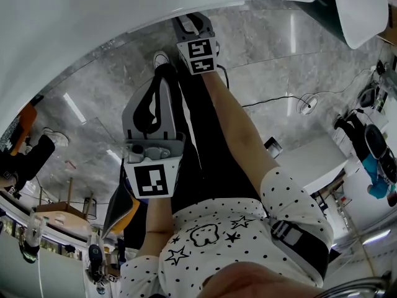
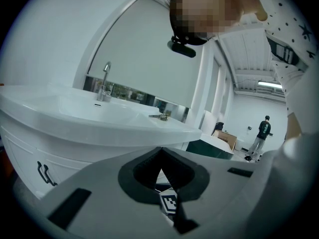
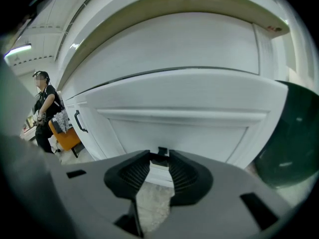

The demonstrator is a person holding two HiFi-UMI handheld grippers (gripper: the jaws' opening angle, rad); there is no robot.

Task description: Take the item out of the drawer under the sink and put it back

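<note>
The white drawer front [image 3: 189, 128] under the sink fills the right gripper view. A small dark handle [image 3: 162, 151] sits low on its middle. My right gripper [image 3: 159, 158] is shut on this handle, one ribbed pad on each side of it. In the head view the right gripper [image 1: 190, 20] reaches to the cabinet's base under the white basin [image 1: 124, 17]. My left gripper [image 1: 162, 74] hangs nearer to me, over the person's legs. In its own view the left gripper [image 2: 160, 152] is shut with nothing in it, facing the sink [image 2: 75, 113] and faucet [image 2: 104, 81].
A dark green tub [image 3: 294, 143] stands right of the cabinet. Another black handle [image 3: 79, 121] is on the cabinet's left panel. A person [image 3: 45, 108] and an orange seat [image 3: 67, 138] are far left. Cables [image 1: 279, 98] lie on the marble floor.
</note>
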